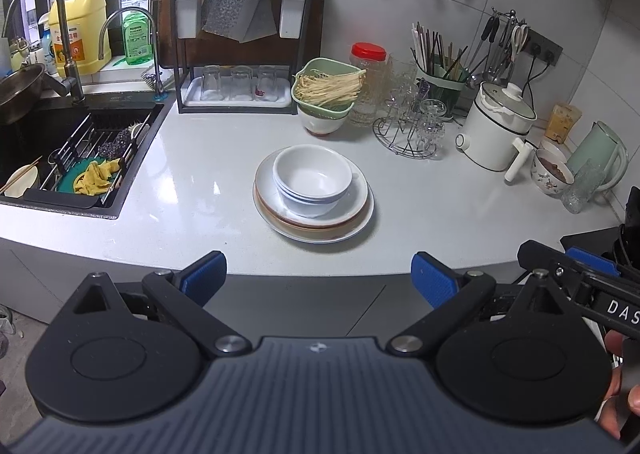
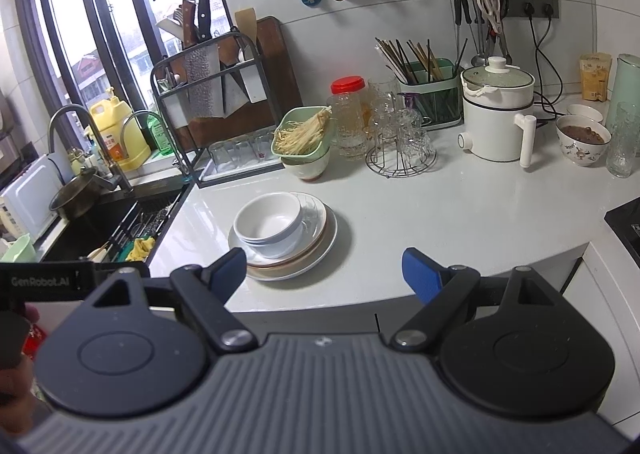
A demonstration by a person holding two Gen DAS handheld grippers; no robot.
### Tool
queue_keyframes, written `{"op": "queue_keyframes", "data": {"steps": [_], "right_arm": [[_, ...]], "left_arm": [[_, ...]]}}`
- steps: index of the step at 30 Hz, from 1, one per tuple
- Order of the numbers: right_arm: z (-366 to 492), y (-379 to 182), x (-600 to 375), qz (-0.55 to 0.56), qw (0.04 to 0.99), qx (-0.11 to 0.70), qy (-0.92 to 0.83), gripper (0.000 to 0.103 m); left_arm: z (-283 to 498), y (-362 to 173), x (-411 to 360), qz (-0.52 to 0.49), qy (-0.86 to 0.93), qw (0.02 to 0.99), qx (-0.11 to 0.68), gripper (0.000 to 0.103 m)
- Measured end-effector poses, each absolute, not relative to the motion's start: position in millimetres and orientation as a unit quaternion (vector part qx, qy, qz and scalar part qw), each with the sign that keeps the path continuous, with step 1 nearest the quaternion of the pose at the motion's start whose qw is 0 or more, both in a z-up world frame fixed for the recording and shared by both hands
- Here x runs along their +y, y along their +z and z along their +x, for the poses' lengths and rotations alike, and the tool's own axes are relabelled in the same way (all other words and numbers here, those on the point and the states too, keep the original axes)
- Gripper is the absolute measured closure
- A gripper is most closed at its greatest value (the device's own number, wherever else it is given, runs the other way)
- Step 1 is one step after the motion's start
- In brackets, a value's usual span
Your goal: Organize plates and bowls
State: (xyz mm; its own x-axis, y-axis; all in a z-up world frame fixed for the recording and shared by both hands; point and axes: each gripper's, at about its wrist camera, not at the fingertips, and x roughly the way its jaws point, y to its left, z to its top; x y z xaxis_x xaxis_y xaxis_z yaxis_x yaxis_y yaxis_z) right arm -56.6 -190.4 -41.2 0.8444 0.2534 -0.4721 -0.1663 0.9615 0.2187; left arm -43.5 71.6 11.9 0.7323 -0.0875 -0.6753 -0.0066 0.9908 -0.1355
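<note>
Countertop (image 1: 192, 189): holds all | plates (image 1: 352, 213), frame centre, stacked under nested bowls (image 1: 310, 177) | left gripper (image 1: 318, 278), right gripper (image 2: 324, 274): both spread, empty, short of the stack | I judge stacking finished; next, carry it to storage.

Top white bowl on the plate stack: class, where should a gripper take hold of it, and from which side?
Pinch the rim of the top white bowl from above on its near side: it sits upright, nested in other bowls, so only the rim stands free.
</note>
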Motion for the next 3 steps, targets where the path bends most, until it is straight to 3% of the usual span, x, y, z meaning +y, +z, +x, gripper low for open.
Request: {"op": "queue_keyframes", "data": {"steps": [3], "right_arm": [[-57.6,-40.9,-190.1,0.084,0.957,0.255,0.110,0.017]], "left_arm": [[-45.1,12.0,71.8,-0.064,-0.021,0.928,0.365,0.003]]}}
